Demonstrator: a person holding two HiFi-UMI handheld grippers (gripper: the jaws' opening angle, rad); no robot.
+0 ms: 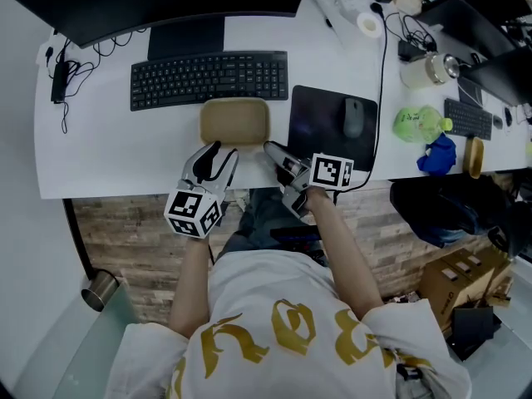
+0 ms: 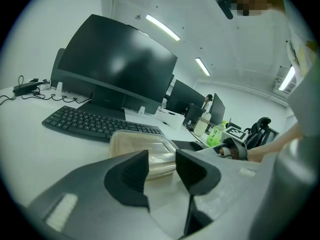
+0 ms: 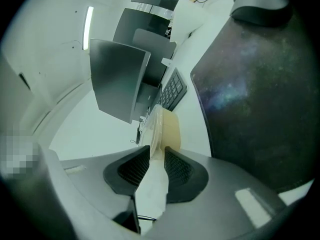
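Right hand-held gripper clenched on the container corner rim. Left hand-held gripper released, jaws apart, just short of container.

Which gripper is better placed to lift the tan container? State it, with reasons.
Right. The right gripper has the container's rim between its narrowed jaws. The left gripper is open, with the container ahead of its jaws, not between them.
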